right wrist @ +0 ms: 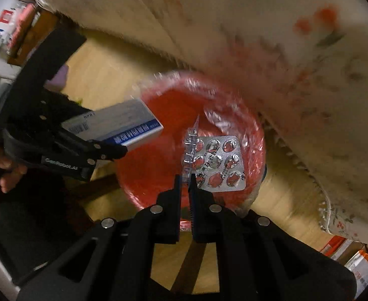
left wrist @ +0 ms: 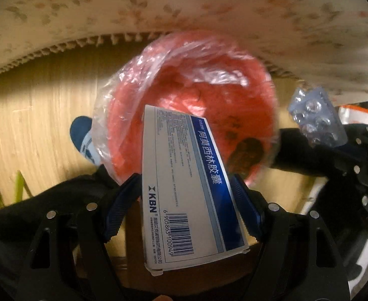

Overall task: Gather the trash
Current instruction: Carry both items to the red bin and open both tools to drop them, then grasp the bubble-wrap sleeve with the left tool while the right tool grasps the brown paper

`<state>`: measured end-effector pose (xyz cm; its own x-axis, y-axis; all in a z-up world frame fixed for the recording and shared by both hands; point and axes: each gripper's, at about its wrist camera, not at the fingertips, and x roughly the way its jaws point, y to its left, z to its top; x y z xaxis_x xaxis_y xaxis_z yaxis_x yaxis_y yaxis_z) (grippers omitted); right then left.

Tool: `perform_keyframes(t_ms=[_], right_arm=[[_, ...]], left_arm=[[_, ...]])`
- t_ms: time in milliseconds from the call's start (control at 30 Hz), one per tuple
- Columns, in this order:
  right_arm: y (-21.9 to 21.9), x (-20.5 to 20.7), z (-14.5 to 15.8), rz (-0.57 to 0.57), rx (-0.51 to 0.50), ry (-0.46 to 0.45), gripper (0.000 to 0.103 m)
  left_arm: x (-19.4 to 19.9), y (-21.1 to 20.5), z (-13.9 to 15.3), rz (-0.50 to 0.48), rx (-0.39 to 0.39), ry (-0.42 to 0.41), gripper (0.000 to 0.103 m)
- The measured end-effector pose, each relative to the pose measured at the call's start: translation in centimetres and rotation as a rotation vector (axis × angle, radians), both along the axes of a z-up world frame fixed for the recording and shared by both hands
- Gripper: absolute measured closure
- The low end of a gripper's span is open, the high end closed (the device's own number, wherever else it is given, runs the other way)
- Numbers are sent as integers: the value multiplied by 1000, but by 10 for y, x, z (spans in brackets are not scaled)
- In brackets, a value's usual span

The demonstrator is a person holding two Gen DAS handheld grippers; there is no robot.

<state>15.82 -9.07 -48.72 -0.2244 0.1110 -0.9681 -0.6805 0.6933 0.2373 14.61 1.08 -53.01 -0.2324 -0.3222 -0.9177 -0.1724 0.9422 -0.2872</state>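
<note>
The white and blue cardboard medicine box [left wrist: 191,188] stood upright between the ribbed blue pads of the left gripper [left wrist: 186,200], whose jaws were clenched on its two long sides. Its far end reached out ahead of the jaws, over the mouth of the red plastic bin [left wrist: 209,95] lined with a clear plastic bag [left wrist: 123,80]; that hold looked meant for a straight drop once the jaws let go.

The silver foil blister sheet [right wrist: 218,161] with clear pockets hung just ahead of the right gripper [right wrist: 185,185], its jaws pinched nearly together on one edge, so the sheet stuck out to the right of them, also above the bin. A thin edge grip probably suited so flat a thing.

By count: one box, one blister sheet with nine pockets showing, one bin. Beyond the jaws lay pale wooden floor [left wrist: 33,125] and a cream flowered cloth [left wrist: 184,5] with a fringed hem hanging past the bin. A blue and white shoe [left wrist: 83,135] sat left of the bin.
</note>
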Motion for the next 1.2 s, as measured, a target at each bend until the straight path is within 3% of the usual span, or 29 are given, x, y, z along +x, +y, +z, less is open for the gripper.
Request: perform_keyframes(t_ms=[133,367,400,433,467,500,633,733,967,1200], right_arm=[[-4,4,-39,-2,-48,54,97],[-2,6,-75,3,-99,104,97],[-2,8,-77,-1,-106,98,90],[-2,9,-77,-2,-113,91,76],[-3,11,-76,-4,-115,83,25],[-2,13,-74,-8,-104,67,3],[-5,16,-56,24,-104,-12,5],[-12,20,-26,20,-49,-62,5],[-30,37,83,-51,155,-220,5],[-50,84,191,-143,340,-446,5]], left_arm=[[1,-2,-31,-4,-4,46,28],[-2,-5,-62,14,-18,78,25],[-1,-5,-63,18,-30,76,15],[-3,-5,-60,26,-46,69,6],[1,-5,-62,27,-47,63,5],[1,-4,-58,25,-44,50,6],[-1,12,-30,33,-24,-9,6],[-3,22,5,49,-24,-83,6],[6,40,103,120,-33,-288,6],[33,68,195,240,-8,-488,6]])
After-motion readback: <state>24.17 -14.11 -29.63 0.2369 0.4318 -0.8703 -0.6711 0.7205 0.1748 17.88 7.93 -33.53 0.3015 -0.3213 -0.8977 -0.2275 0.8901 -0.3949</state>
